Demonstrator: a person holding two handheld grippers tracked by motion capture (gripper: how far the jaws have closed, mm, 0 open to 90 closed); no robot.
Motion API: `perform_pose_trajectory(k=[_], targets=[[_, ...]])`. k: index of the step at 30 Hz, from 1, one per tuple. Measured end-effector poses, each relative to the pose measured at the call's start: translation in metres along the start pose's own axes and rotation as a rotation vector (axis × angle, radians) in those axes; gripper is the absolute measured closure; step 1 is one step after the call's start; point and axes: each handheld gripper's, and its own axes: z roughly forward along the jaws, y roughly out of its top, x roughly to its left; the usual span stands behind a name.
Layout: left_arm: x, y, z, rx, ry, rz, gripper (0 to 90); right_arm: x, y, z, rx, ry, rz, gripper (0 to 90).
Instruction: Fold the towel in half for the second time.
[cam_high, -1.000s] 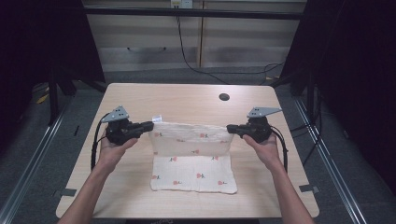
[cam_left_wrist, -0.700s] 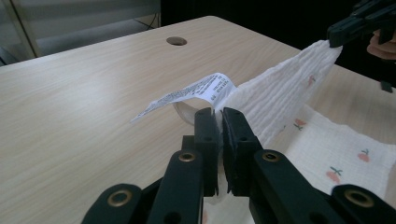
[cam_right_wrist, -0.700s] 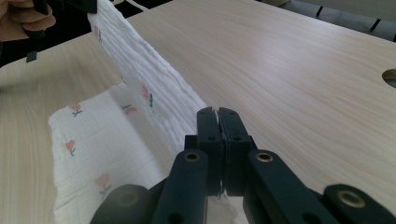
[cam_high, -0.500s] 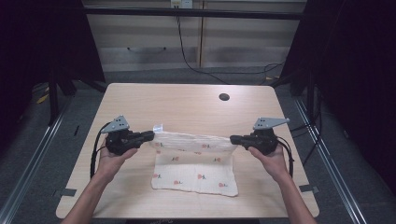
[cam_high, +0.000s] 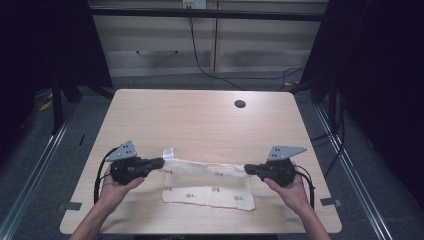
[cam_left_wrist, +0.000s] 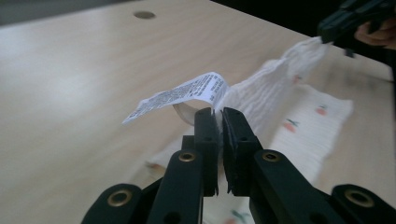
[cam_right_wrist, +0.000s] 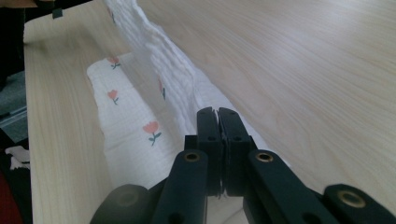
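Cloth stretched between grippers, pinched corners hidden

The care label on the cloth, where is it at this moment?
The care label sticks up from the cloth corner held by the left gripper, on the left side of the table, just beyond its fingers.

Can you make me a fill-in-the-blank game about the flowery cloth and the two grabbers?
1. The white cloth is printed with little red ____.
2. The left gripper and the right gripper each pinch one ____ of the cloth's far edge.
3. A paper care label sticks up beside the ____ gripper's jaws.
4. The far edge is lifted, while the near part of the cloth lies on the wooden ____.

Missing words: flowers; end; left; table
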Motion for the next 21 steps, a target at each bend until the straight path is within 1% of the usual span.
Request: perform_pose_trajectory(k=[1,4,6,9,10,12,13,16,19,20,21], targets=[[-0.002,-0.003,0.001,0.018,0.004,0.008,85.2,0.003,-0.002,-0.001,-0.002,0.005,-0.001,88.5],[-0.005,-0.011,0.0,0.044,-0.003,0.015,85.1,0.01,-0.009,0.0,0.007,0.021,0.007,88.5],[-0.008,-0.016,-0.001,0.057,-0.003,0.017,85.1,0.015,-0.016,0.001,0.037,0.021,0.003,88.5],[-0.01,-0.024,-0.001,0.088,-0.009,0.017,85.0,0.016,-0.026,0.003,0.062,0.029,0.022,88.1],[-0.011,-0.028,-0.001,0.094,-0.003,0.02,85.0,0.016,-0.029,0.004,0.072,0.027,0.029,87.9],[-0.015,-0.033,0.001,0.112,-0.006,0.028,85.0,0.017,-0.035,0.007,0.092,0.028,0.035,87.4],[-0.016,-0.037,0.004,0.137,-0.007,0.041,84.9,0.017,-0.037,0.008,0.098,0.03,0.036,87.4],[-0.017,-0.044,0.008,0.169,-0.015,0.031,84.8,0.019,-0.043,0.011,0.118,0.036,0.045,87.1],[-0.019,-0.049,0.009,0.186,-0.018,0.027,84.6,0.021,-0.044,0.012,0.121,0.042,0.045,85.5],[-0.02,-0.049,0.008,0.186,-0.019,0.034,84.6,0.022,-0.045,0.011,0.118,0.04,0.045,84.9],[-0.023,-0.049,0.008,0.183,-0.028,0.029,84.4,0.022,-0.045,0.011,0.117,0.04,0.049,83.8]])
